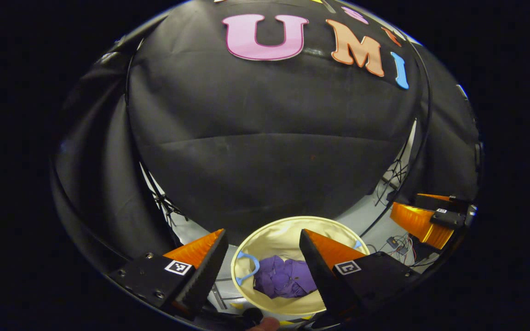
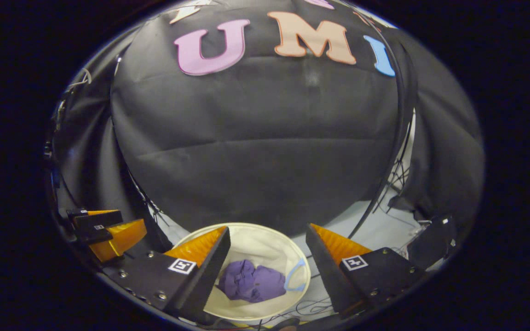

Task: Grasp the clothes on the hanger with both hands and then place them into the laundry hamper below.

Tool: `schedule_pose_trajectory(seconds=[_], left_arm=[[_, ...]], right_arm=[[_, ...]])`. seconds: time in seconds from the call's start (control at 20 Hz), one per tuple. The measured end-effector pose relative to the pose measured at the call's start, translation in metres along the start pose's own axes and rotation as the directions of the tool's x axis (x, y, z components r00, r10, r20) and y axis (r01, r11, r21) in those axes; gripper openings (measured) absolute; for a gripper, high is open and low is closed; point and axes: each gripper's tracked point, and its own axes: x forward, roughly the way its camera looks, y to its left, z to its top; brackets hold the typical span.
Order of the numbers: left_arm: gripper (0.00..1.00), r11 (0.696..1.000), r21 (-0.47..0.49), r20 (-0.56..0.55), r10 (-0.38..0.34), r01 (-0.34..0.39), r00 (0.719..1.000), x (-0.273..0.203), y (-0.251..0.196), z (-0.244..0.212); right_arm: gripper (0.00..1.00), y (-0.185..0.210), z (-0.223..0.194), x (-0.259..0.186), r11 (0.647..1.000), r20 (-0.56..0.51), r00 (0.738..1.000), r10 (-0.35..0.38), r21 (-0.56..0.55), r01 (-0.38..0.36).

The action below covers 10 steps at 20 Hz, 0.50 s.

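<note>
A crumpled purple garment (image 1: 284, 277) lies at the bottom of a round cream laundry hamper (image 1: 279, 232) with light blue handles. My left gripper (image 1: 263, 239) hangs open above the hamper, nothing between its fingers. From the right gripper view the same purple garment (image 2: 251, 280) rests inside the hamper (image 2: 265, 246), and my right gripper (image 2: 268, 235) is open over it, holding nothing. The right gripper (image 1: 423, 218) shows at the right edge of the left gripper view. The left gripper (image 2: 106, 232) shows at the left edge of the right gripper view.
The black cloth wall (image 1: 269, 151) stands close behind the hamper. Loose cables (image 1: 400, 246) lie on the pale floor (image 2: 375, 220) to the right of the hamper, near a black frame pole (image 2: 384, 184).
</note>
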Motion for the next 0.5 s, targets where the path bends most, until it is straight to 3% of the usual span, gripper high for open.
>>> schedule_pose_trajectory(seconds=[0.15,0.2,0.5], left_arm=[[0.97,1.000,0.005,0.073,0.002,-0.003,0.997,-0.020,-0.001,0.044],[0.96,1.000,0.009,0.095,0.001,-0.002,0.996,-0.025,-0.001,0.056],[0.96,1.000,0.006,0.203,0.010,-0.012,0.979,-0.065,0.000,0.119]], right_arm=[[0.94,0.014,0.027,-0.017,0.999,0.036,0.999,0.036,-0.042,-0.034],[0.99,0.019,0.039,-0.024,0.998,0.066,0.997,0.037,-0.044,-0.034],[0.99,0.037,0.098,-0.058,0.997,0.181,0.981,0.066,-0.053,-0.057]])
